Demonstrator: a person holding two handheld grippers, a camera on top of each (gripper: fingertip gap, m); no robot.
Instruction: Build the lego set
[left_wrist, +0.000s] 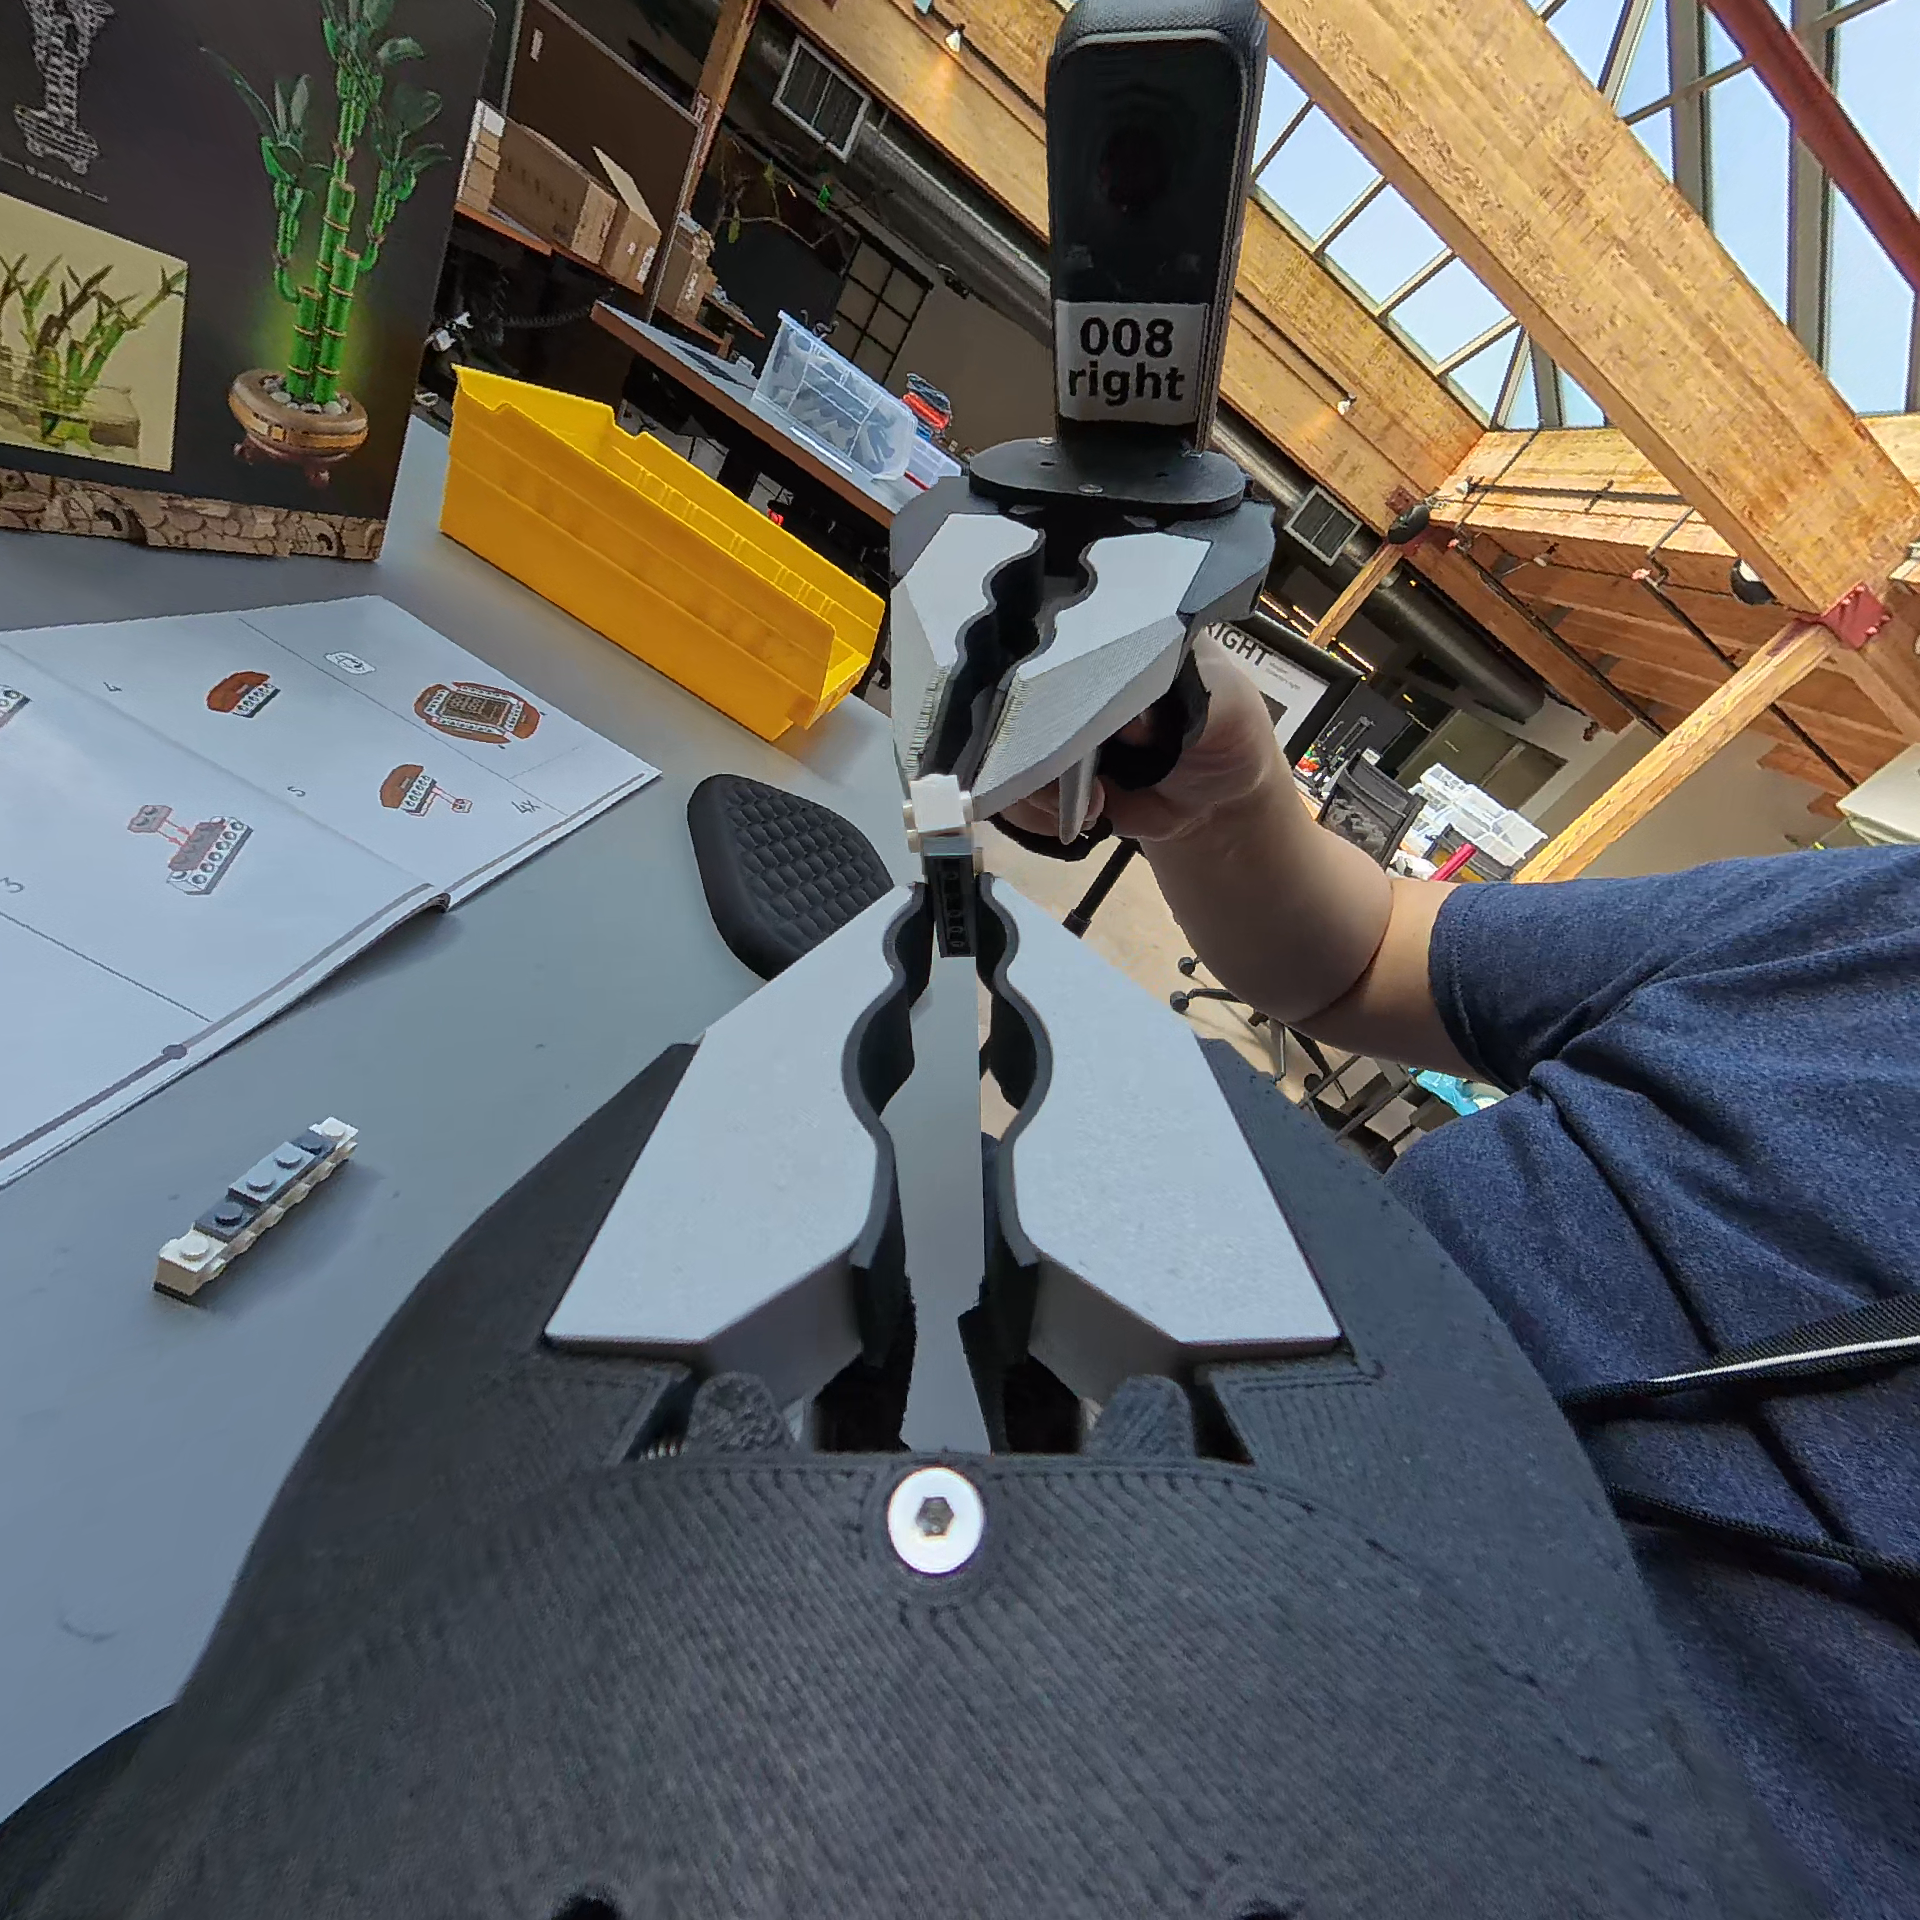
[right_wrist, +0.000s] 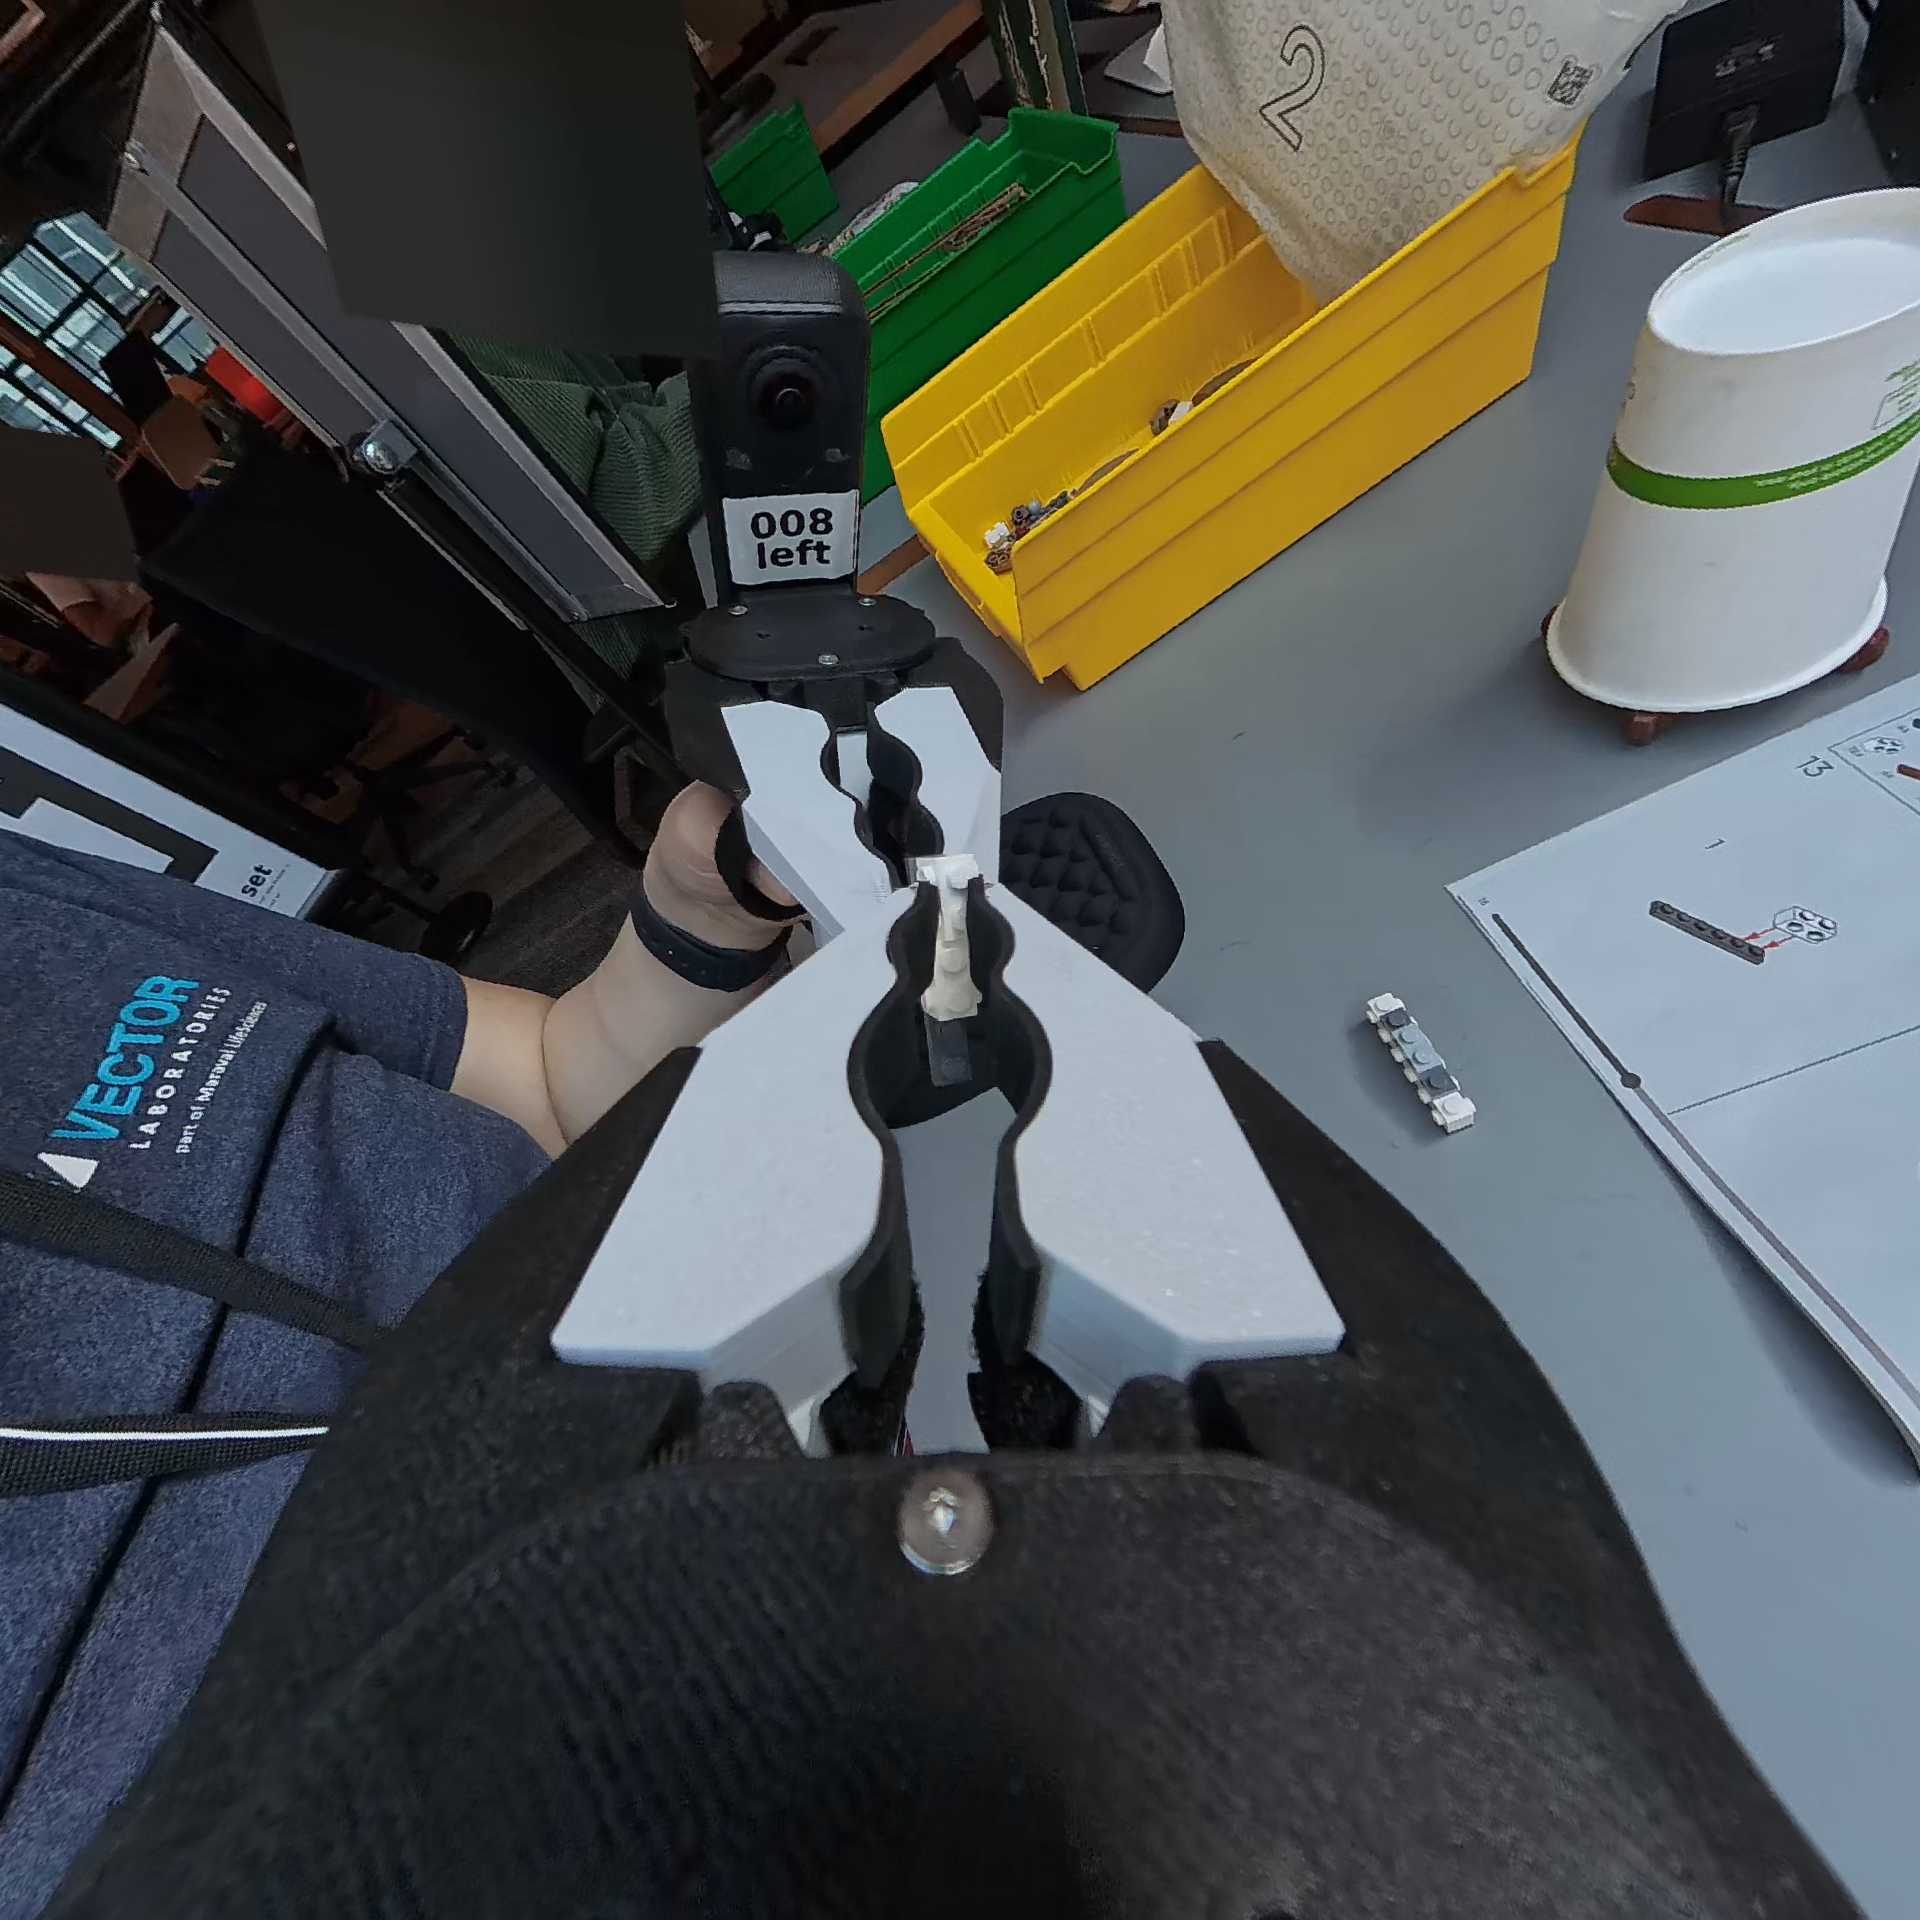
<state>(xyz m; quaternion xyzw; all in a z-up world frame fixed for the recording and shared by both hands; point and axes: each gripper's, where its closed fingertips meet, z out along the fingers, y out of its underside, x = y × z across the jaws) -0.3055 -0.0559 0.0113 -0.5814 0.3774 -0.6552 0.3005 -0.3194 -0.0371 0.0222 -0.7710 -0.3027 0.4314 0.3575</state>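
Observation:
My left gripper (left_wrist: 951, 896) is shut on a dark grey long plate (left_wrist: 952, 920), held in the air off the table's edge. My right gripper (left_wrist: 940, 792) comes in from above, tip to tip, shut on a white brick (left_wrist: 938, 814) that touches the plate's far end. In the right wrist view, my right gripper (right_wrist: 948, 889) holds the white brick (right_wrist: 951, 961), with the dark plate (right_wrist: 948, 1051) against it and the left gripper (right_wrist: 914, 878) just beyond. A finished strip of white and grey pieces (left_wrist: 255, 1210) lies on the grey table (left_wrist: 468, 1039); it also shows in the right wrist view (right_wrist: 1421, 1062).
The open instruction booklet (left_wrist: 260, 790) (right_wrist: 1766, 1039) lies beside the strip. A yellow bin (left_wrist: 644, 561) (right_wrist: 1247, 447) holds small parts, with a paper bag (right_wrist: 1382, 125) in it. The set's box (left_wrist: 208, 260), a white cup (right_wrist: 1756, 468), a green bin (right_wrist: 987, 208) and a black chair pad (left_wrist: 790, 862) stand around. Only a small space, under 4 cm, lies between the two pairs of fingers. Both grippers' tips are roughly 25 cm from the white cup (right_wrist: 1756, 468).

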